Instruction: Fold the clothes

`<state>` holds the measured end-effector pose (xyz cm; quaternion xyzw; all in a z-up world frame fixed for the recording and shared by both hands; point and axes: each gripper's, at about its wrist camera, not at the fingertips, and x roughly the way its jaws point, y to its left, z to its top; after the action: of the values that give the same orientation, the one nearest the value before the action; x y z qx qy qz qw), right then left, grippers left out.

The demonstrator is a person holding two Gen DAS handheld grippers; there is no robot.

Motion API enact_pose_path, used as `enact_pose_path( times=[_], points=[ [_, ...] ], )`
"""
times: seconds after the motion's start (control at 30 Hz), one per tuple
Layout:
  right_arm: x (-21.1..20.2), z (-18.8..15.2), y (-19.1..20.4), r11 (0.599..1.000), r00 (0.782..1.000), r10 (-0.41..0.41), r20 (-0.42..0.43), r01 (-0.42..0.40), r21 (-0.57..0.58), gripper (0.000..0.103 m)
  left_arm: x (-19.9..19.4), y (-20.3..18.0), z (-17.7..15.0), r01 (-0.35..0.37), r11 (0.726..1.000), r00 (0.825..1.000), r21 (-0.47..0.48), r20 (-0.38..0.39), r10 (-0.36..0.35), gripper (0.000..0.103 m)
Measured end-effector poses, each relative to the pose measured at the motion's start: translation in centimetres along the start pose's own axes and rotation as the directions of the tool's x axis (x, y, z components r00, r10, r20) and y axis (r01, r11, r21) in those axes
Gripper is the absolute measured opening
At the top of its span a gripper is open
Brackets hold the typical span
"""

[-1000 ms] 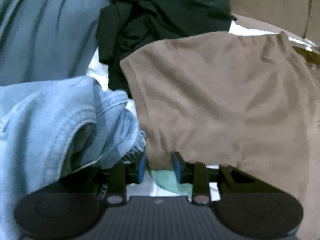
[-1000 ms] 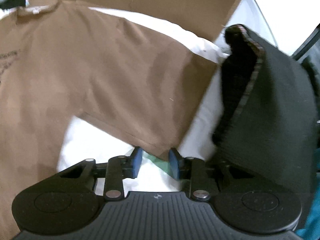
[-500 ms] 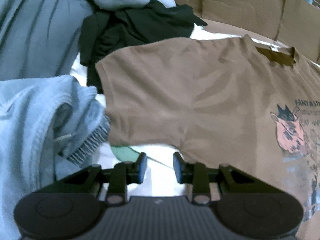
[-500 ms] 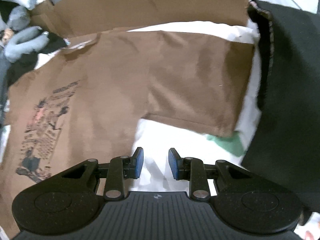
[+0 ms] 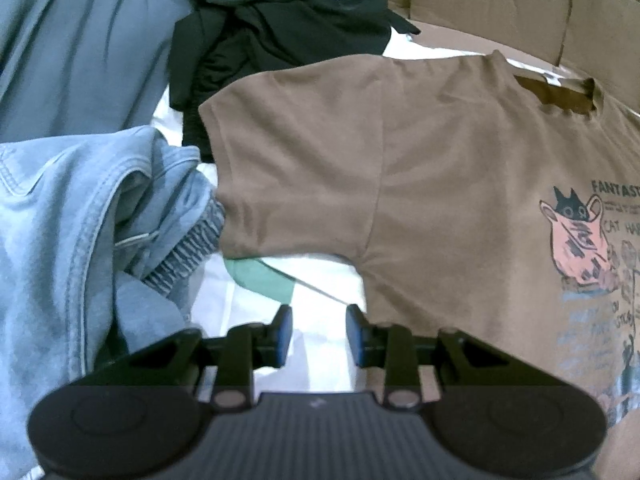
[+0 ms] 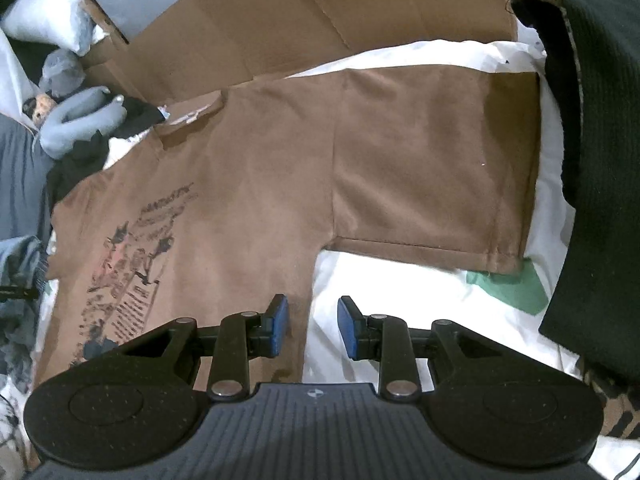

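Note:
A brown T-shirt (image 5: pixel 420 184) with a cat print lies spread flat on a white sheet (image 5: pixel 320 280). Its one sleeve (image 5: pixel 288 168) reaches toward the clothes pile in the left wrist view. My left gripper (image 5: pixel 319 336) hangs open over the bare sheet just below that sleeve's armpit, with nothing between its pads. In the right wrist view the same T-shirt (image 6: pixel 248 184) shows its other sleeve (image 6: pixel 432 176) stretched out to the right. My right gripper (image 6: pixel 313 328) is open above the shirt's side edge, near the armpit, holding nothing.
A light-blue denim garment (image 5: pixel 80 232), a black garment (image 5: pixel 280 28) and a grey-blue one (image 5: pixel 80 48) are piled left of the shirt. Flattened cardboard (image 6: pixel 320 20) lies behind it. A black folded cloth (image 6: pixel 600 152) borders the right sleeve. Green patches (image 6: pixel 508 284) mark the sheet.
A second ago each gripper had a sleeve hem between its pads. Both have drawn back toward the shirt's body, the sleeves now lie flat, and the right view has swung round.

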<state>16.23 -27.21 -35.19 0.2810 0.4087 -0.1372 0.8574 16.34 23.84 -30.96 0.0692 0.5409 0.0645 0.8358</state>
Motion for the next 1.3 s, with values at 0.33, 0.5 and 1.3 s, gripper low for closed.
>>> enact_pose_path(
  times=[0.33,0.5,1.3],
  points=[
    [0.9,-0.1,0.6,0.999,1.0,-0.002,-0.027,0.001,-0.033,0.035,0.7,0.0,-0.8,0.008,1.0,1.0,0.004,-0.013,-0.008,0.032],
    [1.6,-0.1,1.1,0.997,0.999,-0.019,-0.05,0.016,-0.073,0.033,1.0,0.7,-1.3,0.004,1.0,1.0,-0.007,-0.02,-0.004,0.032],
    [-1.1,2.0,1.9,0.983,0.996,-0.043,-0.083,0.028,-0.181,0.0,1.3,1.3,-2.1,-0.006,1.0,1.0,-0.004,-0.025,0.006,0.032]
  ],
)
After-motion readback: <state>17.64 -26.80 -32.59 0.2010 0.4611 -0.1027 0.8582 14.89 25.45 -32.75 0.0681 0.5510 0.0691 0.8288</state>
